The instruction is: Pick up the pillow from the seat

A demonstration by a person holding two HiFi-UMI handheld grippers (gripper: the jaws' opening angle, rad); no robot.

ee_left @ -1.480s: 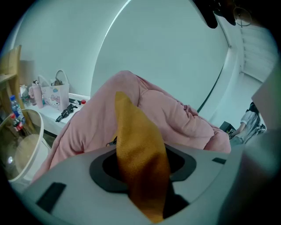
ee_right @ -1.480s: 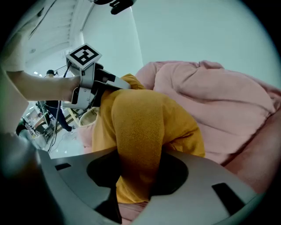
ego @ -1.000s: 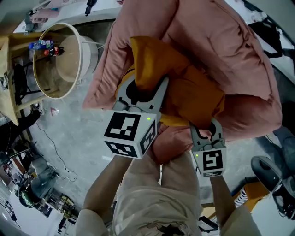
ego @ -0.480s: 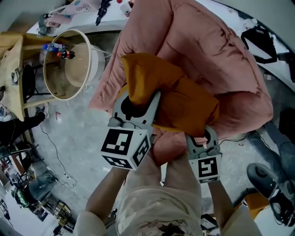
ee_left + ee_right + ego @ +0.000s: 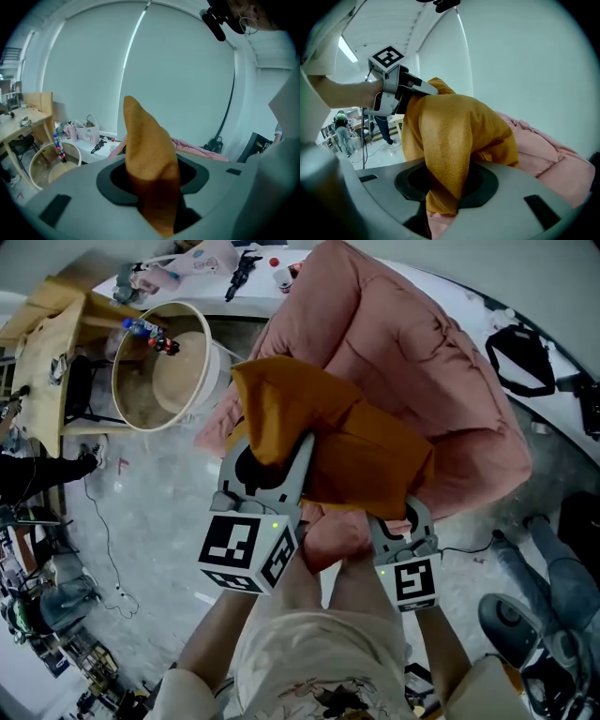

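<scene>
pillow [image 5: 356, 451] clamped in left gripper [image 5: 267, 451], right gripper [image 5: 405, 517]

The grey floor [image 5: 159, 512] carried nearly everything. The pink seat [image 5: 441, 371] sat squarely on it, and just off the seat's left side stood a round tub [image 5: 183, 371]. Beyond the tub, at the floor's left edge, stood a wooden table [image 5: 42, 362]. Behind them ran a white ledge [image 5: 258, 285]; on it lay a black tool [image 5: 236, 265] and a pink bag [image 5: 202, 257], while a black bag [image 5: 516, 357] sat on its right stretch.
</scene>
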